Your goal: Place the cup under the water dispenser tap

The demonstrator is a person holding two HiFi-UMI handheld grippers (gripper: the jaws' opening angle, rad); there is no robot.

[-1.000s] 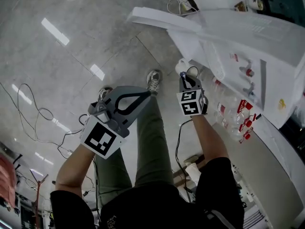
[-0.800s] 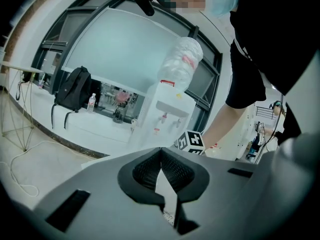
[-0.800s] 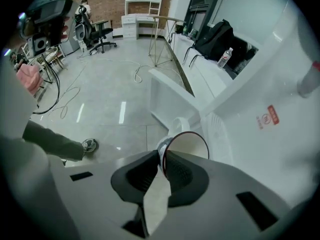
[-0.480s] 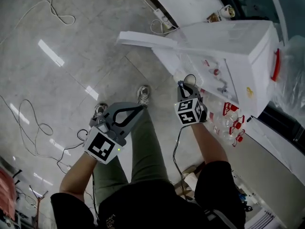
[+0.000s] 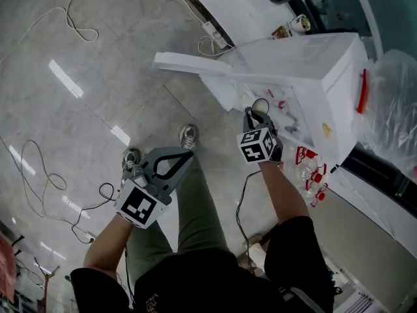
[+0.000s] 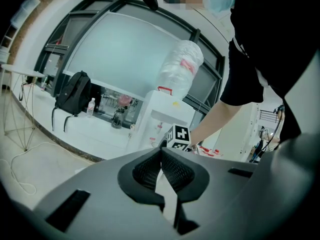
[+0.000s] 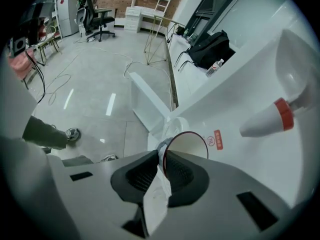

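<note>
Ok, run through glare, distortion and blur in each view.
Head view: bright glare streaks on the glossy floor. Left gripper view: fisheye bows the window, corners go black, the left gripper blocks the lower half. Right gripper view: same bowing and dark corners; cup sharp, white water dispenser looks washed out.

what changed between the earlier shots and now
The right gripper lifted the cup up the front of the water dispenser, closer to the tap. Nothing was grabbed or let go: its jaws stay clamped on the cup's wall. The left gripper stays shut and empty, and the cup is not under the tap yet.
</note>
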